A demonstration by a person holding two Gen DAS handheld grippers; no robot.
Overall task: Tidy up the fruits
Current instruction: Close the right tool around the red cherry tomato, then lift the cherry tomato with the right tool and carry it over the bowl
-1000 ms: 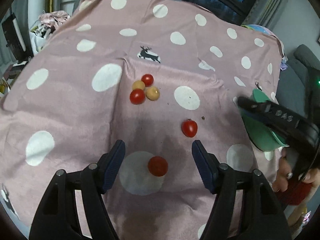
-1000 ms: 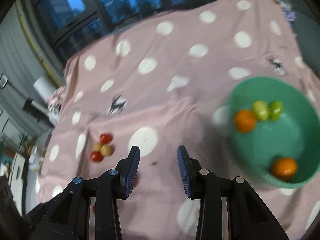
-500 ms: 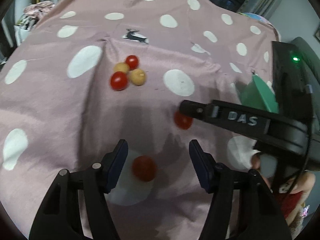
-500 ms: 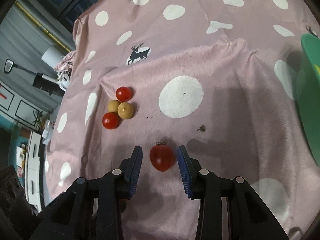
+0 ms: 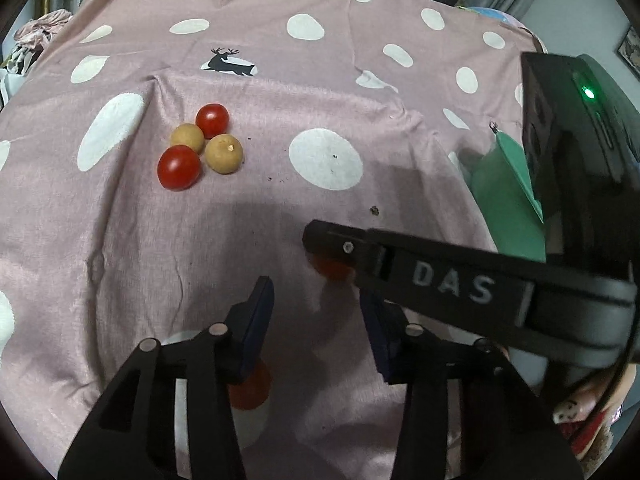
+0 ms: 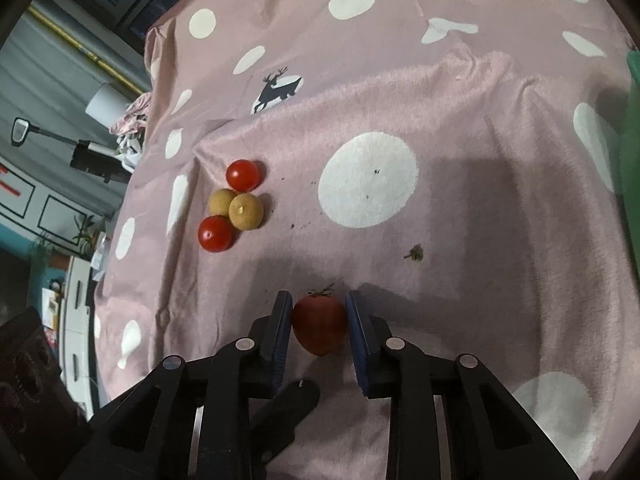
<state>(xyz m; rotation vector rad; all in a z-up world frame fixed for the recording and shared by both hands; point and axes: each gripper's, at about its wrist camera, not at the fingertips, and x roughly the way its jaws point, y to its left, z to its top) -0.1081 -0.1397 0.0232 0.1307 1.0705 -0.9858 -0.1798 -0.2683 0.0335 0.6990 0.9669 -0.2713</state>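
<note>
1. Left wrist view: the left gripper (image 5: 316,320) is open and holds nothing. Since half a second ago it has moved forward, so one tomato (image 5: 250,388) now lies behind its left finger, partly hidden. The right gripper's arm (image 5: 460,280) crosses in front, covering most of a second tomato (image 5: 334,269). The green bowl (image 5: 508,196) sits far right.

2. Right wrist view: the right gripper (image 6: 318,328) has closed in since the earlier frame; its pads now flank the stemmed tomato (image 6: 319,324) on the pink cloth (image 6: 440,120), seemingly touching both sides. The cluster of four fruits (image 6: 234,210) is unmoved.
</note>
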